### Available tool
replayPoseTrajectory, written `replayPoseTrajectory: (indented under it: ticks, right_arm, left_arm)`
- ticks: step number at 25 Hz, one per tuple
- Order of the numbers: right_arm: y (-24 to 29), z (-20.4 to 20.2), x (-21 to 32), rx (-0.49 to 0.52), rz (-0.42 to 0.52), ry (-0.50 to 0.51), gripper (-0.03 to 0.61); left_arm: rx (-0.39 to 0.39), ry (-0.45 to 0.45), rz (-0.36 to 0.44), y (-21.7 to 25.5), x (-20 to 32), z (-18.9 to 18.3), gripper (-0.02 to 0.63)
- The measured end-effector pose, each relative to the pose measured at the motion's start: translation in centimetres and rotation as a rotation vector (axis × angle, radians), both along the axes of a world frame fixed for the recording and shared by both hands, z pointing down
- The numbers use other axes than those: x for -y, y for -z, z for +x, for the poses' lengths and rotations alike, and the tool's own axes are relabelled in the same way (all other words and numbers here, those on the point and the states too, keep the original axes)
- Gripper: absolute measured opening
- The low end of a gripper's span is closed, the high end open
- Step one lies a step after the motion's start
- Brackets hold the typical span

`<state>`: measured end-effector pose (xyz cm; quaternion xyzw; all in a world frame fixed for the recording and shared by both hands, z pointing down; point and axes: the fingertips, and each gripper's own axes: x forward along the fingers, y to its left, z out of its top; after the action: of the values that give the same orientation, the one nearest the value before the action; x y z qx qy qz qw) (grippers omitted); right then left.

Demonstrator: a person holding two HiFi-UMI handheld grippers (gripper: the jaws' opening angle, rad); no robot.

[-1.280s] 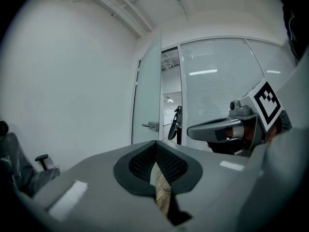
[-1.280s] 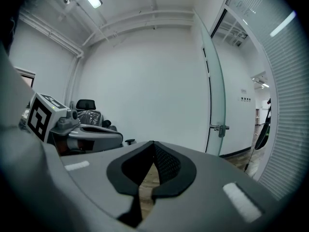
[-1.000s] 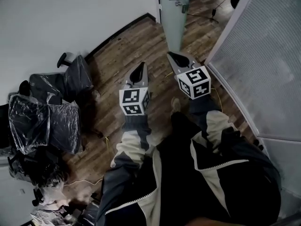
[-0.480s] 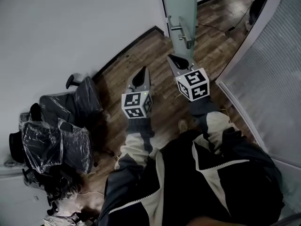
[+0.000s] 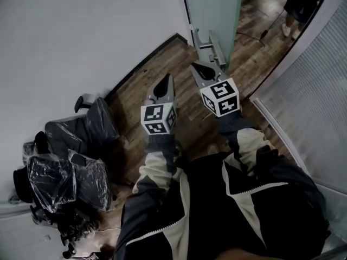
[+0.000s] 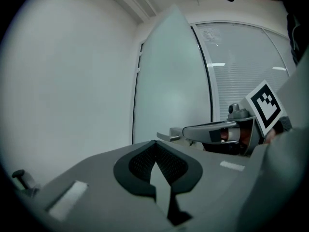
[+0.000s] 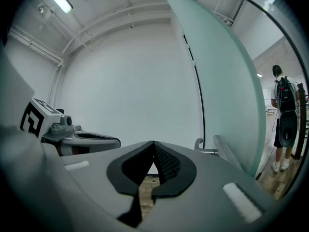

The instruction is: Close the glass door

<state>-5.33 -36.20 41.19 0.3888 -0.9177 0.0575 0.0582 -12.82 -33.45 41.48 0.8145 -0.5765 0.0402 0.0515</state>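
Head view: the glass door (image 5: pixel 214 7) is seen at the top of the frame, standing ajar, with its edge towards the person and its metal handle (image 5: pixel 209 43) projecting on the near side. The right gripper (image 5: pixel 195 65) is held just short of that handle, apart from it; no contact is seen. The left gripper (image 5: pixel 166 77) is held beside it, further from the door, over the wooden floor (image 5: pixel 146 69). Both grippers are pointed nearly level towards the door.

In the left gripper view, the jaws are found pressed together at the tips, with nothing between them. In the right gripper view, the same is recorded: tips meeting, nothing gripped, the door's handle showing beyond and to the right.

A white wall (image 5: pixel 81 31) is noted to the left of the door and a ribbed panel (image 5: pixel 320 85) to the right. Chairs wrapped in plastic (image 5: pixel 70 161) are stacked against the wall. A person (image 5: pixel 301 1) is seen standing beyond the door.
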Motion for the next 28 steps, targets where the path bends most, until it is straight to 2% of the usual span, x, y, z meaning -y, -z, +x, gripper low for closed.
replayPoseTrajectory:
  ticks: [6, 13, 21, 25, 27, 28]
  right_arm:
    - [0.4, -1.1, 3.4, -0.022, 0.012, -0.132, 0.005]
    - [1.0, 1.2, 6.8, -0.026, 0.021, -0.446, 0.005]
    - [0.6, 5.9, 6.3, -0.079, 0.005, -0.729, 0.005]
    - [0.6, 6.9, 5.7, -0.128, -0.003, -0.789, 0.005]
    - [0.6, 6.7, 5.7, -0.208, 0.005, -0.788, 0.005]
    - [0.6, 6.3, 5.8, -0.283, 0.008, -0.776, 0.005]
  left_arm:
    - [-0.015, -0.149, 0.015, -0.1, 5.0, -0.7, 0.006]
    - [-0.005, -0.467, 0.043, 1.0, 10.7, 1.0, 0.006]
    - [-0.006, -0.739, 0.033, 0.7, 11.9, 5.4, 0.006]
    - [-0.025, -0.806, 0.025, 0.7, 11.7, 6.9, 0.006]
    - [-0.028, -0.824, 0.027, 0.8, 11.6, 7.2, 0.006]
    - [-0.028, -0.833, 0.028, 0.8, 11.5, 7.3, 0.006]
